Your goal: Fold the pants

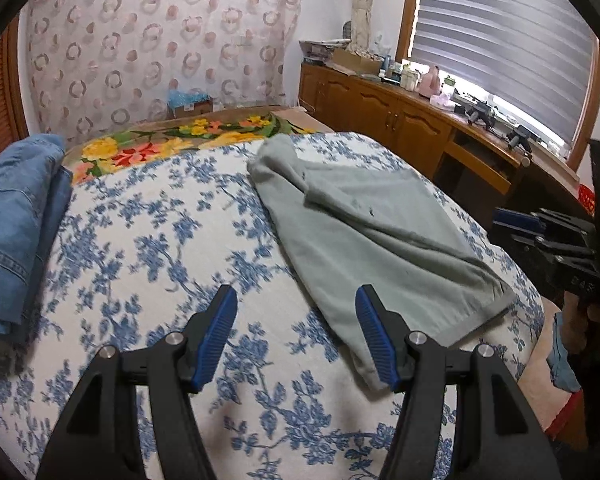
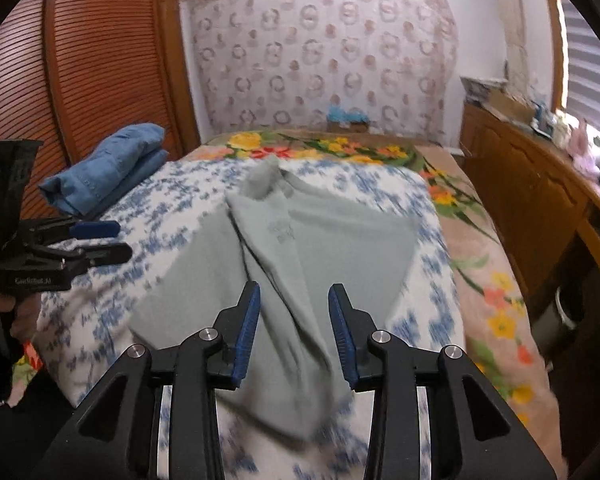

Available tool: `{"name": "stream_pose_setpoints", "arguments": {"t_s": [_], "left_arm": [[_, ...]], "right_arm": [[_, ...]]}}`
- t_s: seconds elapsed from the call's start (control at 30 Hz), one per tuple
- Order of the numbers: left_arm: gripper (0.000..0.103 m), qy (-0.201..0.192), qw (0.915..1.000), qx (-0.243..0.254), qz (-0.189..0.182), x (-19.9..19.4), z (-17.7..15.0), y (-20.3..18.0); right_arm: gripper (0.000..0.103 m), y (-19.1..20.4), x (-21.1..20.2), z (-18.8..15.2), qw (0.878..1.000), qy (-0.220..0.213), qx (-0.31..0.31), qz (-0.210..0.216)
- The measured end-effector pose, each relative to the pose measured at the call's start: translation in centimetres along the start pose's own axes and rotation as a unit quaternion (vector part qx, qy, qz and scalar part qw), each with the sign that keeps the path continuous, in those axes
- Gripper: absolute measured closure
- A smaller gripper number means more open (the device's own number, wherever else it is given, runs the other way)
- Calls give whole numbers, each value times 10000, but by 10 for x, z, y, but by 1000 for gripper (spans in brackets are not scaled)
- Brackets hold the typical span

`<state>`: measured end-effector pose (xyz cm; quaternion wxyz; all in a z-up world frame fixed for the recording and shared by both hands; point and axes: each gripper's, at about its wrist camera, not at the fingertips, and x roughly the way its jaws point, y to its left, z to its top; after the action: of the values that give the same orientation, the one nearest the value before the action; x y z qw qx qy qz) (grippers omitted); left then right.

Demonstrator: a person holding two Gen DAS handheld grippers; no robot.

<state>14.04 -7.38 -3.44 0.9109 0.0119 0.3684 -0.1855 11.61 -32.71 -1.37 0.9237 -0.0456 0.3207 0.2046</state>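
Observation:
Light grey-green pants (image 1: 372, 224) lie partly folded on the blue-flowered bedspread (image 1: 160, 240), one layer laid over another. My left gripper (image 1: 296, 300) is open and empty, above the bedspread just left of the pants' near hem. In the right wrist view the pants (image 2: 300, 248) lie straight ahead. My right gripper (image 2: 294, 296) is open and empty, hovering over their near end with a ridge of cloth between the fingers. The left gripper also shows at the left of the right wrist view (image 2: 108, 240), the right gripper at the right edge of the left wrist view (image 1: 540, 228).
Folded blue jeans (image 1: 16, 216) lie at the bed's left side, also seen in the right wrist view (image 2: 108, 168). A floral blanket (image 1: 180, 140) covers the head end. A wooden cabinet (image 1: 400, 112) with clutter runs along the right under the window. A wooden slatted door (image 2: 84, 60) stands left.

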Motion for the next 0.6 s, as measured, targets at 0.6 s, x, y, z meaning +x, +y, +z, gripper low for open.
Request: {"name": "stream_pose_setpoints", "arguments": {"t_s": [0.6], "left_arm": [[42, -274, 9993, -152, 226, -18, 10, 25]], "right_arm": [[70, 39, 95, 63, 9971, 446, -442, 440]]}}
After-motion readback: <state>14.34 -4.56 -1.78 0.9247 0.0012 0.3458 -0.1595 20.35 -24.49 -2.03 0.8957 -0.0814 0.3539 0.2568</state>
